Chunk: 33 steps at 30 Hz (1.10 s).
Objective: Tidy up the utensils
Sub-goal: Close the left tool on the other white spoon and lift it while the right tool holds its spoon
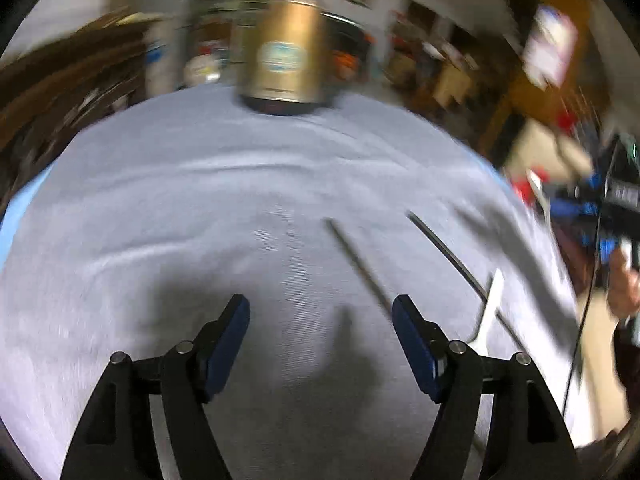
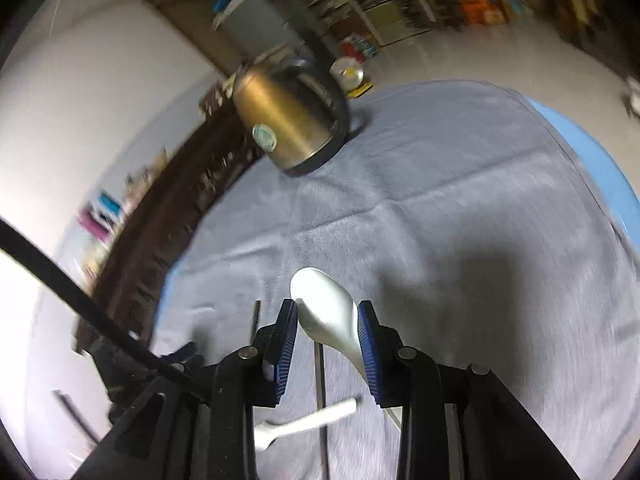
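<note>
While tilted, right gripper (image 2: 327, 330) jaws around white spoon (image 2: 326, 314).

No text can be read in either view. The gold kettle (image 1: 285, 48) bears a round teal-and-white sticker (image 2: 264, 136), but blur smears its lettering beyond reading.

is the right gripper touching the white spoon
Touching. The right wrist view shows the right gripper with both fingers pressed against the white spoon.
</note>
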{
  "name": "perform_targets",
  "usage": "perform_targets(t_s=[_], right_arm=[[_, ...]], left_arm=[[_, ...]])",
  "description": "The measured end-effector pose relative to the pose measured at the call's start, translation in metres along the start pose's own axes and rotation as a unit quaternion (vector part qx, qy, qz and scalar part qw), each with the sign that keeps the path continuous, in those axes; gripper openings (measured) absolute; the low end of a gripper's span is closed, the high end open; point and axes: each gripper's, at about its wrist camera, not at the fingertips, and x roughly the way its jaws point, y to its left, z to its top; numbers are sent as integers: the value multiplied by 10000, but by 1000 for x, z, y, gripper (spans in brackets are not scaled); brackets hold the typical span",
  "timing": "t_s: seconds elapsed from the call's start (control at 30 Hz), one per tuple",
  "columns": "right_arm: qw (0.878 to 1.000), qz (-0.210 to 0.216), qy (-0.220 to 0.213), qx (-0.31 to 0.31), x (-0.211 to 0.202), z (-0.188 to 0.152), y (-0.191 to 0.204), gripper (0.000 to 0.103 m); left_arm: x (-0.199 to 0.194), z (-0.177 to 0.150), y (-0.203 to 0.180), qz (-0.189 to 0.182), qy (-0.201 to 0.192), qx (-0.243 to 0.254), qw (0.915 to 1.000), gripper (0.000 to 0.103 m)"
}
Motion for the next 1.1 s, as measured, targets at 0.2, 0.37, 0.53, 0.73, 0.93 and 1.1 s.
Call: perform_targets(t_s=[0.2, 0.37, 0.53, 0.73, 0.93, 1.1], right_arm=[[9987, 139, -193, 459, -23, -41, -20, 33], [9976, 142, -166, 657, -35, -60, -32, 33], [9977, 184, -128, 637, -38, -72, -31, 33], [9971, 209, -131, 717, -38, -84, -33, 33], [9964, 238, -82, 809, -34, -93, -34, 33], [9966, 225, -46, 794, -32, -96, -32, 33]], left_arm=[[16, 14, -60, -577, 419, 1275, 9893, 74], [33, 6, -87, -898, 828, 1792, 9762, 67], [44, 6, -87, -1210, 957, 1774, 9720, 54], [42, -10, -90, -1376, 1004, 1946, 9660, 53], [39, -17, -96, -1469, 978, 2186, 9597, 53], [32, -24, -96, -1427, 846, 2413, 9562, 42]])
